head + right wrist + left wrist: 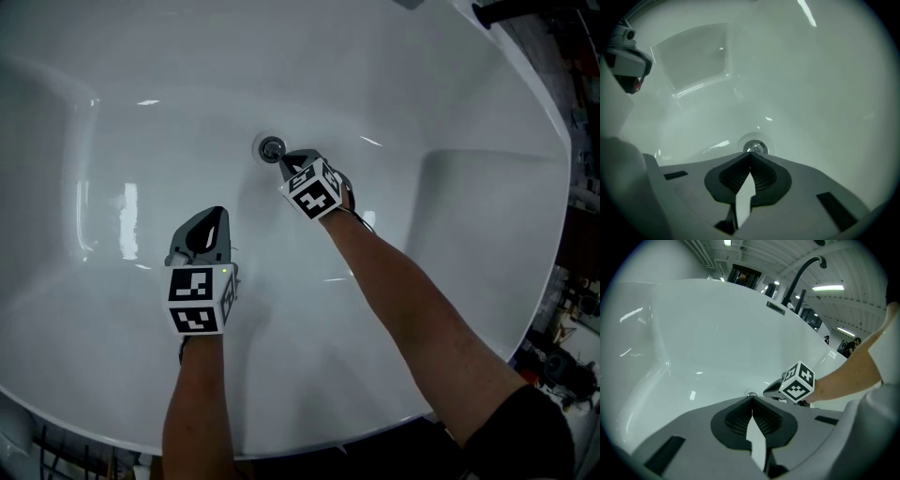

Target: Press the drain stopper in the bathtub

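Observation:
The round metal drain stopper (272, 147) sits in the floor of the white bathtub (450, 234). My right gripper (284, 161) is shut with nothing in it, its tip just at the stopper's near edge. Whether they touch I cannot tell. In the right gripper view the stopper (753, 148) shows right past the closed tip (751, 154). My left gripper (217, 214) is shut and empty, hanging over the tub floor to the left and nearer me. In the left gripper view, past its tip (751, 398), lie the stopper (751, 393) and the right gripper (767, 392).
A black curved faucet (802, 270) stands on the tub's far rim. The tub's rim (553, 122) curves round on the right, with clutter outside it. The left gripper's body (626, 63) shows at the upper left of the right gripper view.

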`<state>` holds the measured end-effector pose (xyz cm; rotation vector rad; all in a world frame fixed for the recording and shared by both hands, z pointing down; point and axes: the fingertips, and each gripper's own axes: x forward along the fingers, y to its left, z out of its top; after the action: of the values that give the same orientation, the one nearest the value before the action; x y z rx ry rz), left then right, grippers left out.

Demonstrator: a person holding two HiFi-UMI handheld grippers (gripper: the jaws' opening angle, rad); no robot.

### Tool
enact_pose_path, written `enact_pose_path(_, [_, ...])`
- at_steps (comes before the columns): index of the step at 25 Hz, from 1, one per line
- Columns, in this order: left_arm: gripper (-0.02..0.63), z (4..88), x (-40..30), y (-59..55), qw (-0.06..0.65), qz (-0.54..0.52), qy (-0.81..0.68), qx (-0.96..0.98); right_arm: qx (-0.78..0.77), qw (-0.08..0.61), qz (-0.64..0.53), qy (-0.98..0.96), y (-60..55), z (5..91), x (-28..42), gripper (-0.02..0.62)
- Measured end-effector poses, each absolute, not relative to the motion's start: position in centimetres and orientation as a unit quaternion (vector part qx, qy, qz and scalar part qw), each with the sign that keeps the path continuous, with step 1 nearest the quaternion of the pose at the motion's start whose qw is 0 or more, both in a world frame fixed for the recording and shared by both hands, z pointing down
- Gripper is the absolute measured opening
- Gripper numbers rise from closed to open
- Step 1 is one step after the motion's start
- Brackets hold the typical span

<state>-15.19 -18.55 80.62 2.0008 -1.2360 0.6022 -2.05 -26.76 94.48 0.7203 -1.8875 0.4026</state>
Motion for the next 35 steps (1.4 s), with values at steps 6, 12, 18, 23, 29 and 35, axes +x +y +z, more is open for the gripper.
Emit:
enact_pose_path(6, [0.015, 71.1, -14.2, -18.0, 0.336, 0.226, -0.497, 0.767, 0.270, 0.458, 0.175, -0.829, -22.4, 82.9, -1.8, 0.015])
enact_pose_path(12, [0.015, 63.0, -12.0, -16.1, 0.355, 0.179, -0.531, 0.749, 0.276, 0.402, 0.204, -0.849, -18.4, 72.0, 0.5, 0.015])
enact_pose_path(18, [0.015, 52.0, -11.3, -12.6, 0.339, 0.166, -0.582, 0.720, 0.269, 0.370, 0.210, -0.864, -13.9, 58.2, 3.0, 0.015])
enact_pose_path(23, [0.015, 41.0, -9.7, -8.1, 0.320, 0.128, -0.601, 0.721, 0.257, 0.330, 0.174, -0.891, -10.0, 45.7, 3.4, 0.015])
enact_pose_path(29, [0.015, 31.0, -5.9, -1.9, 0.307, 0.102, -0.612, 0.722, 0.258, 0.277, 0.169, -0.910, -5.2, 35.0, 6.9, 0.014])
enact_pose_path(35, [0.015, 22.6, -5.2, 3.8, 0.285, 0.090, -0.646, 0.702, 0.231, 0.257, 0.123, -0.930, -1.0, 27.0, 9.8, 0.014])
